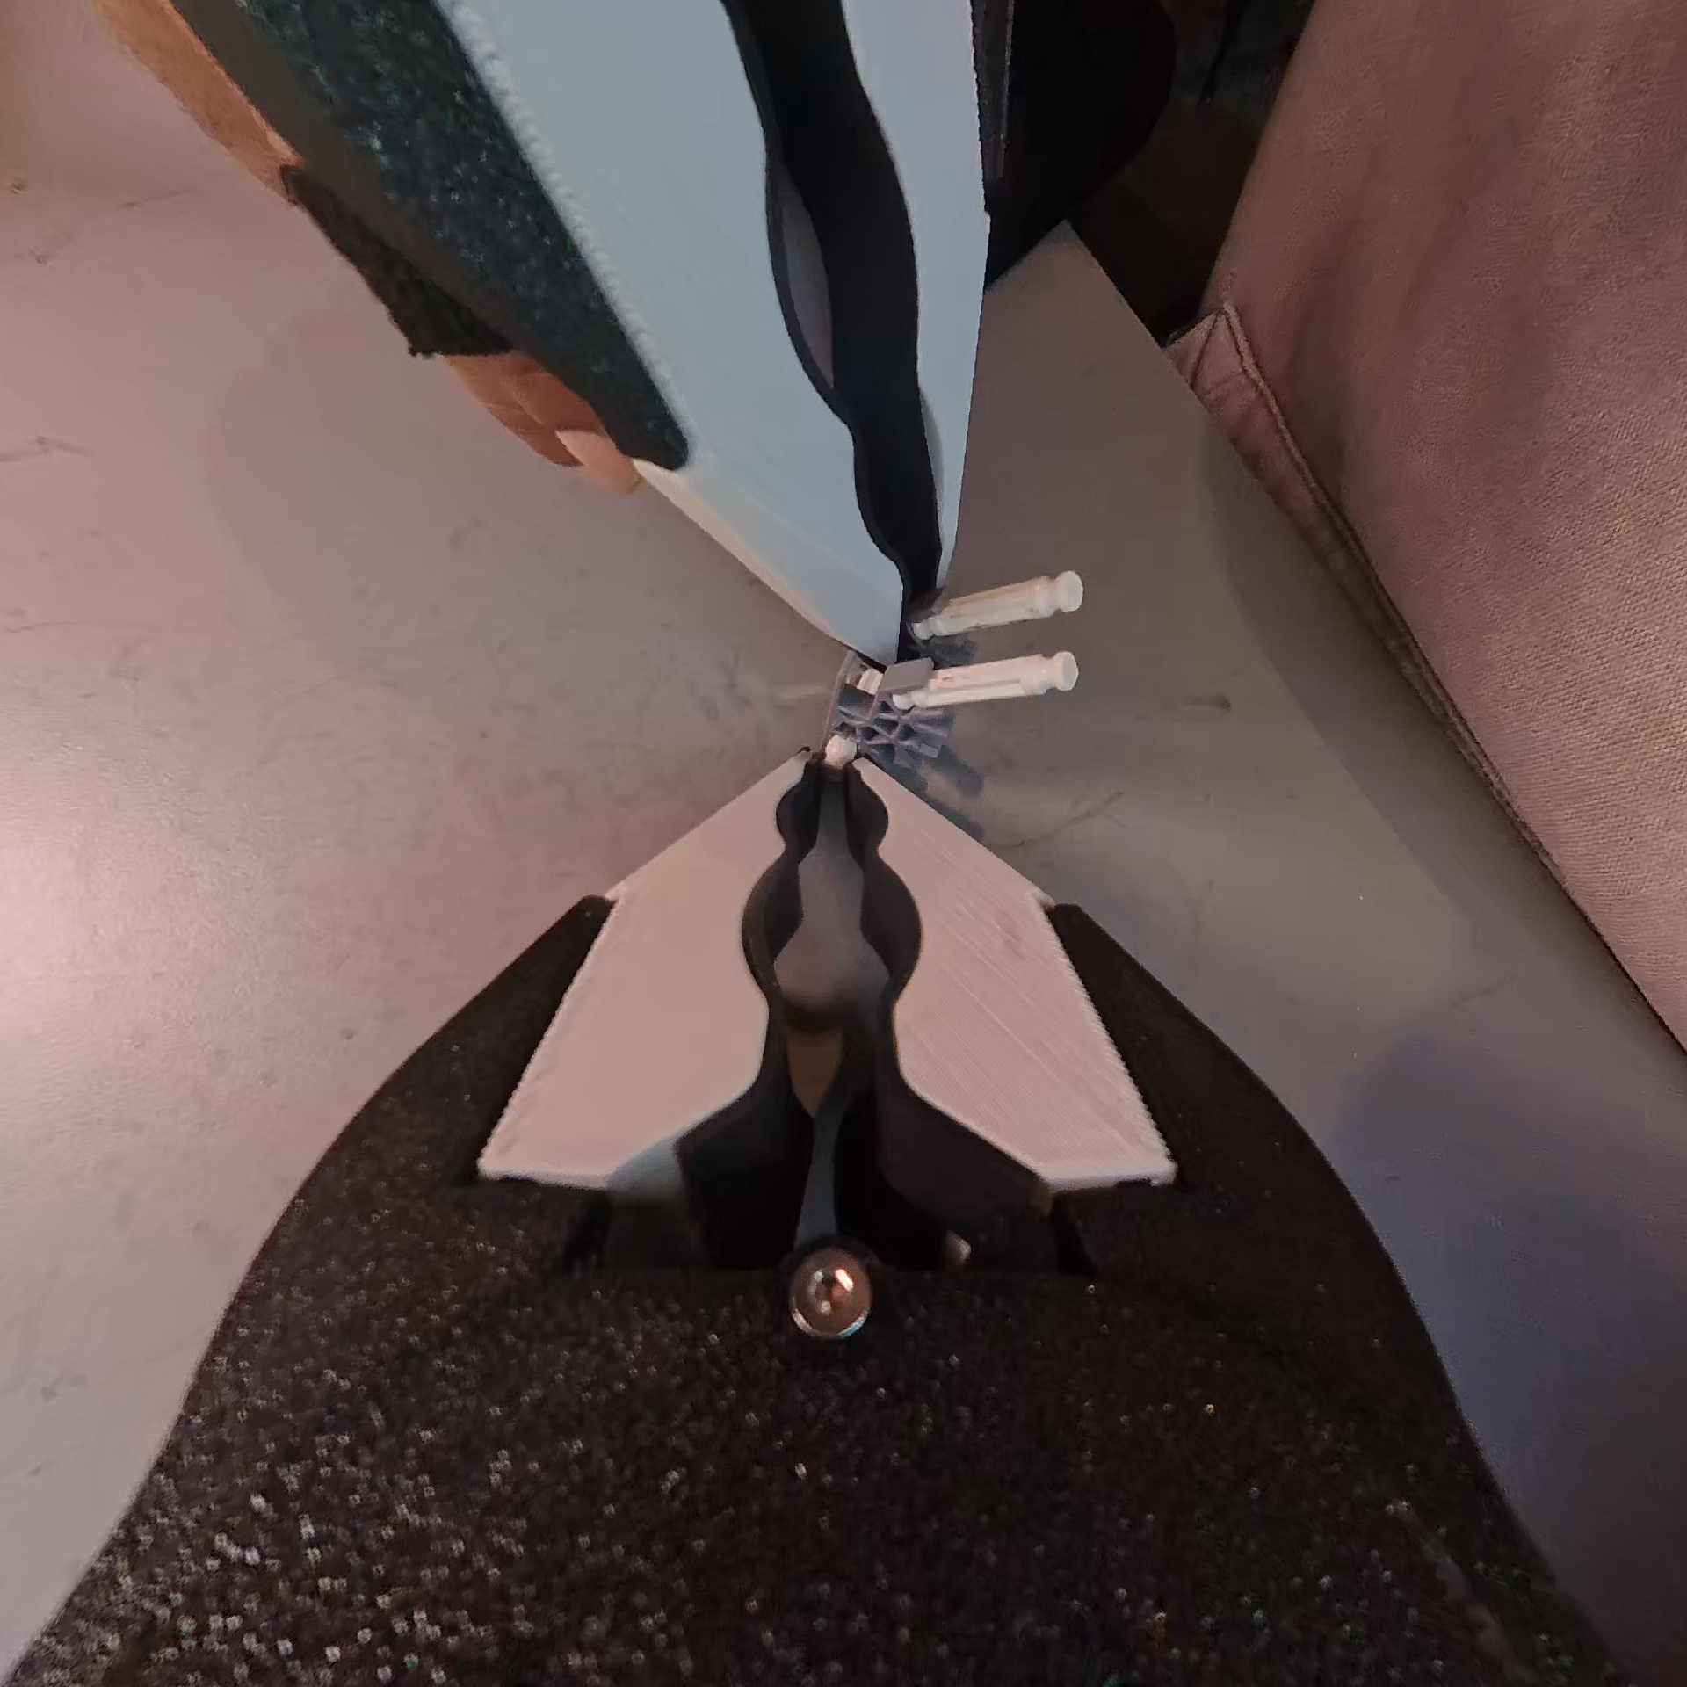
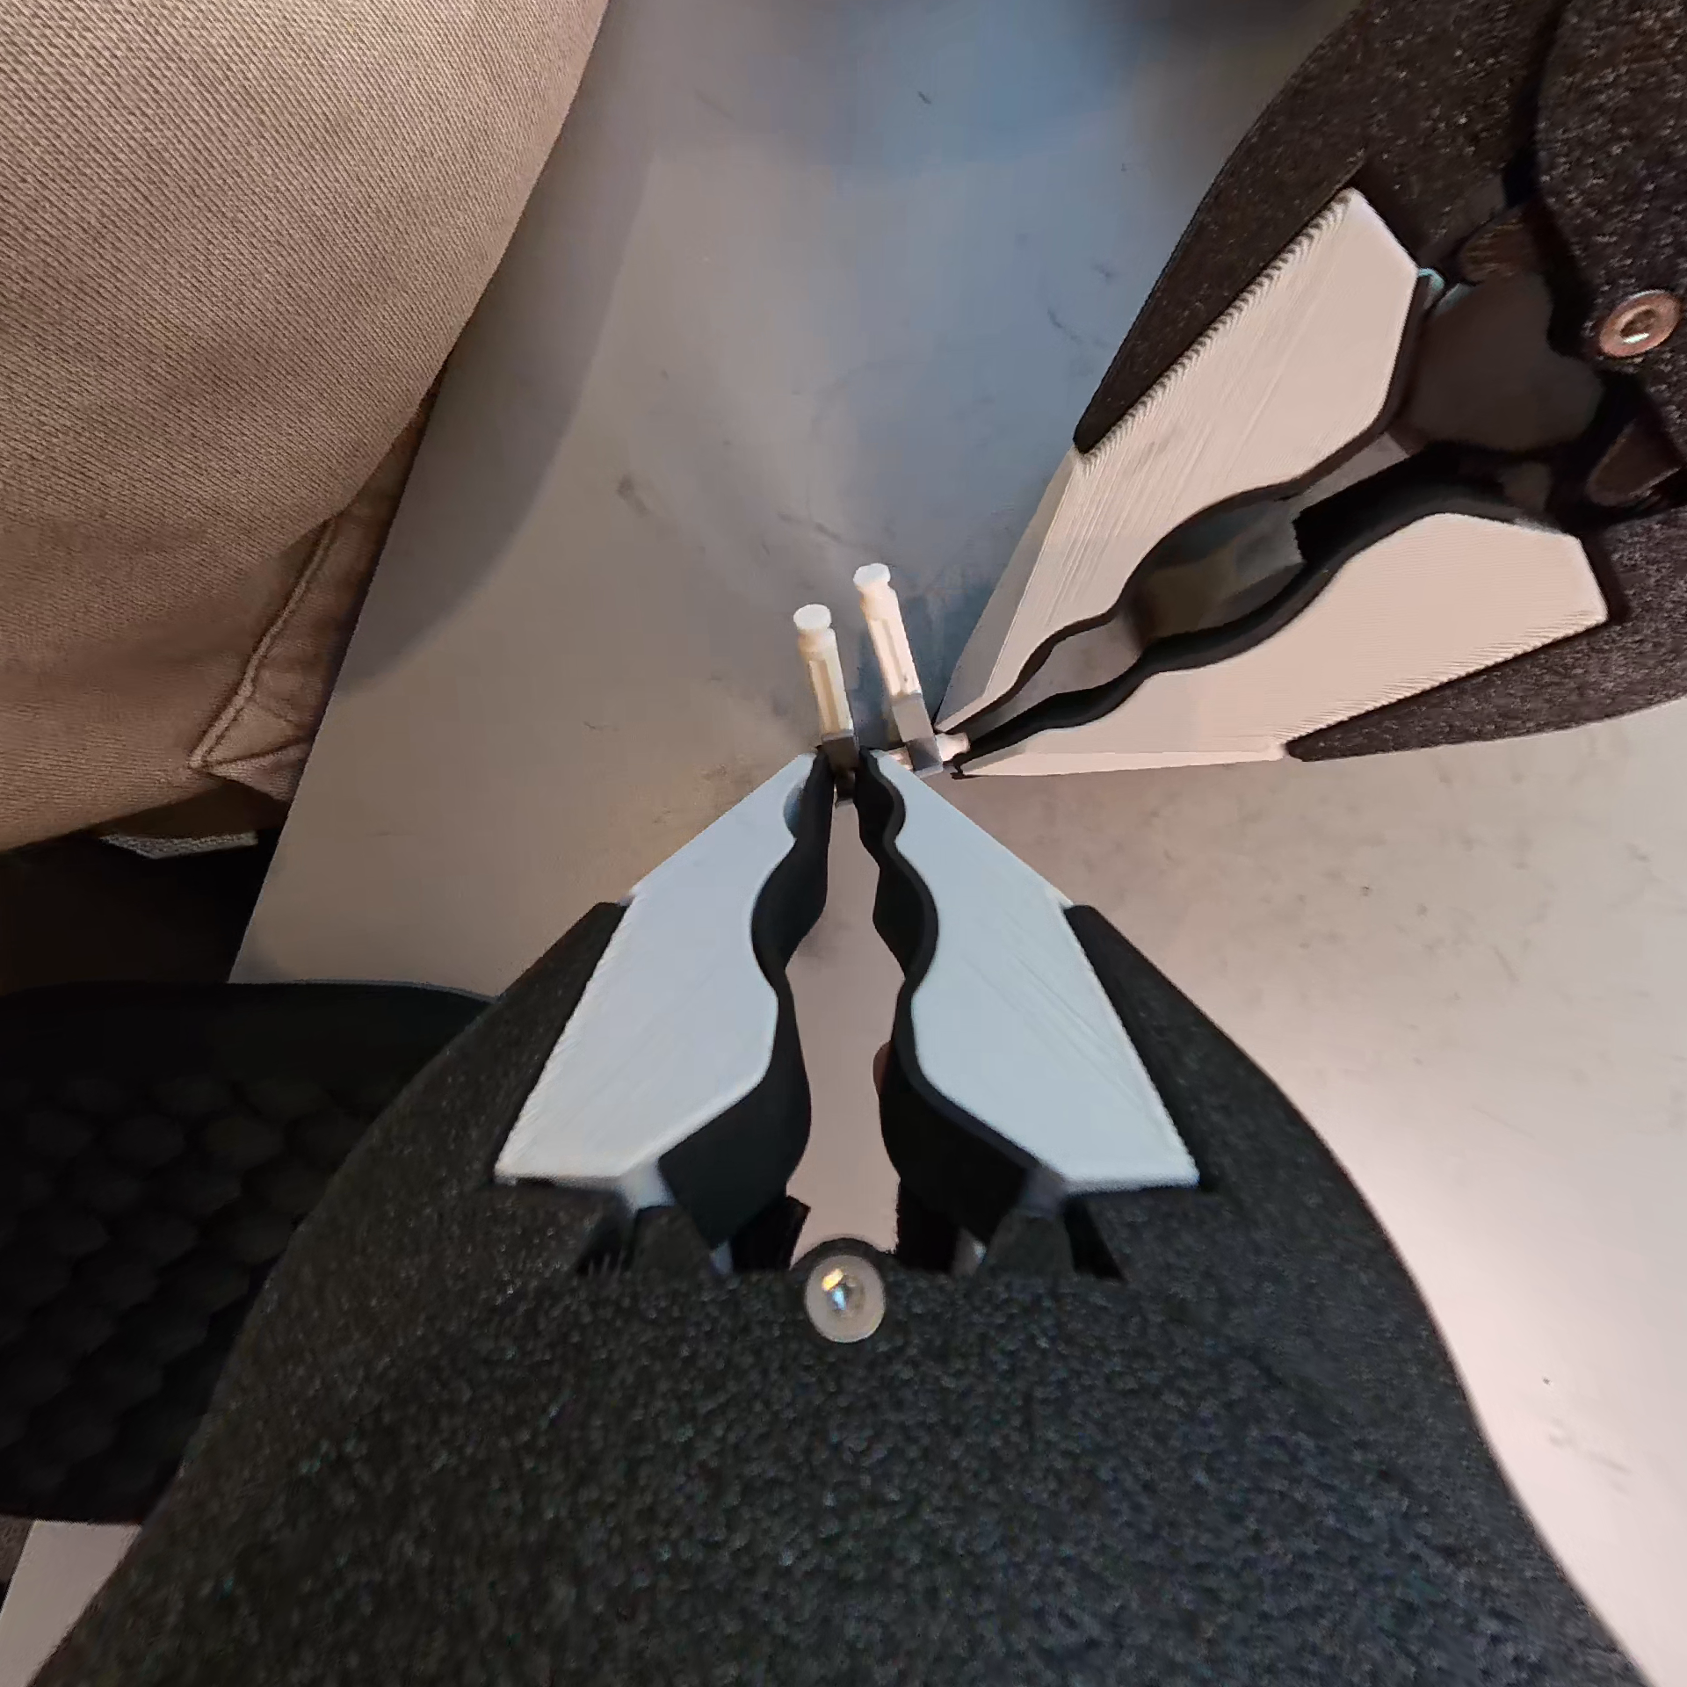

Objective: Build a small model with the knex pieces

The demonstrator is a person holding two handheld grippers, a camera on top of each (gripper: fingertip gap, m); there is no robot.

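Two handheld grippers meet tip to tip just above a pale grey table, each pinching part of one small plastic assembly.

The right gripper, seen from its own camera, has its white fingers with wavy black pads closed down to a narrow slit. At the very tips they clamp a small grey block that carries a white pin pointing away from the camera. A second white pin stands just beside the first, nearly parallel, on its own grey connector.

The left gripper enters from the upper right of that view with its fingers pressed almost shut. Its tips nip a short white stub at the side of the second pin's connector.

From the left wrist camera, the left gripper shows the same tight pinch on that white stub. Beyond it sits a grey ribbed piece with both pins jutting to the right (its exact shape is hard to read at this size). The right gripper comes down from above onto it.

A beige cloth lies along the table edge, well apart from the parts.

As a judgement: both grips are at the extreme fingertips, so any twist could pop the parts free. Holding one side steady and moving the other slowly, in line with the pins, looks safest.
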